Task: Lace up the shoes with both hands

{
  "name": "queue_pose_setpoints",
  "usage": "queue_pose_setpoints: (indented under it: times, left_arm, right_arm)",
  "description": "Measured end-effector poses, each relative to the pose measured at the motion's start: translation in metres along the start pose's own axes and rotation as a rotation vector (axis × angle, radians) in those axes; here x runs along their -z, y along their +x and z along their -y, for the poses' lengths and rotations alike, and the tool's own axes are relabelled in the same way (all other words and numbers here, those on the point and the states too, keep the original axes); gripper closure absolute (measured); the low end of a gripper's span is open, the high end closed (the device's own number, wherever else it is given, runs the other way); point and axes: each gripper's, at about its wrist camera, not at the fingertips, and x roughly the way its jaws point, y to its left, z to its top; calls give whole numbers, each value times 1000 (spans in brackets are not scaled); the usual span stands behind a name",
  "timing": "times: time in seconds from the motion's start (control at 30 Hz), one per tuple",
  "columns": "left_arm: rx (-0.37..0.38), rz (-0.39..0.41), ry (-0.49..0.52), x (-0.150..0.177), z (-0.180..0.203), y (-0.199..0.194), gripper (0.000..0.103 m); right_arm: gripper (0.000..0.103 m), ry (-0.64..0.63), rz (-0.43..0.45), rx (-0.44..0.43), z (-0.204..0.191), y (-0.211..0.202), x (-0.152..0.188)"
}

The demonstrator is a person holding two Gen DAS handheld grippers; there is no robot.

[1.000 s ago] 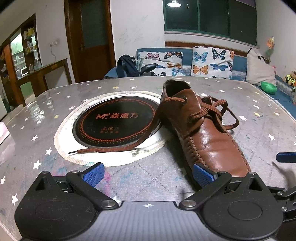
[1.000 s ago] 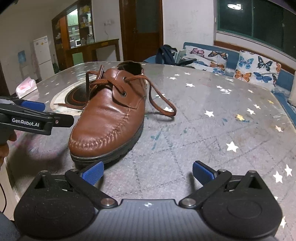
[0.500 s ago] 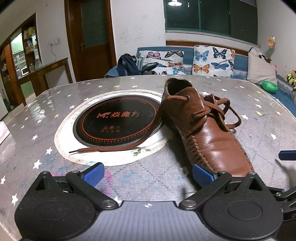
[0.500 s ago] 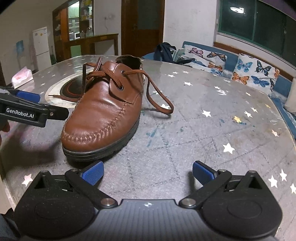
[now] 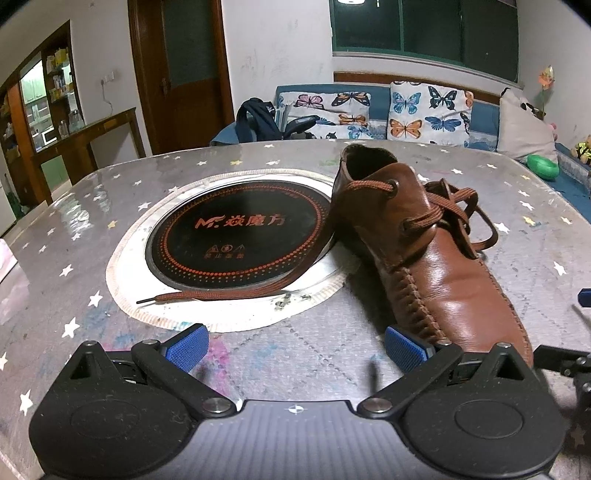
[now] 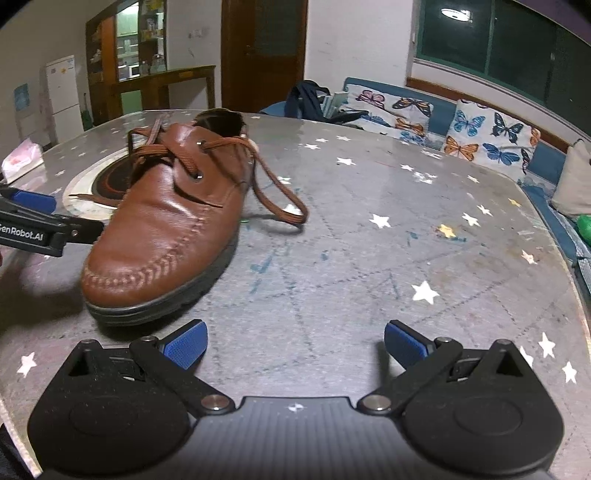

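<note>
Star-patterned table (image 5: 92, 229) held the brown shoe (image 5: 436, 254), laces (image 6: 275, 184) threaded but untied – left gripper (image 5: 297, 345) and right gripper (image 6: 295, 341) both spread wide, empty – tying not started.

one shoe (image 5: 436, 258), one lace (image 5: 236, 293), one induction hob (image 5: 236, 236), two butterfly cushions (image 5: 428, 110).

A grey tabletop scattered with white and yellow stars (image 6: 406, 236) fills the foreground, under a glossy clear cover. Behind it a blue sofa (image 5: 484, 118) carries white cushions printed with coloured butterflies (image 5: 428, 107). A dark wooden door (image 5: 184, 70) stands in the white plastered wall (image 5: 280, 48). Above the sofa, a green-framed dark window (image 5: 424, 29) reflects a round ceiling lamp (image 6: 454, 13). At far left stand a wooden sideboard (image 6: 162, 85) and a white refrigerator (image 6: 62, 96).
</note>
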Motion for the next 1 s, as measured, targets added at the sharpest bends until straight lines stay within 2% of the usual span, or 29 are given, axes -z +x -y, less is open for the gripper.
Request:
queue_pose_setpoints:
  times: [0.53,0.67,1.0]
  left_arm:
    - [0,-54,-42,-4,-22,35,0]
    - [25,-55,-68,-8,-30,43,0]
    - [44,-30,-58,-18,-38,56,0]
  right_arm:
    - [0,77,-3,65,39,8,-2]
    - [0,101,1,93,50,10,-4]
    - [0,153,18,154,78,16,-5]
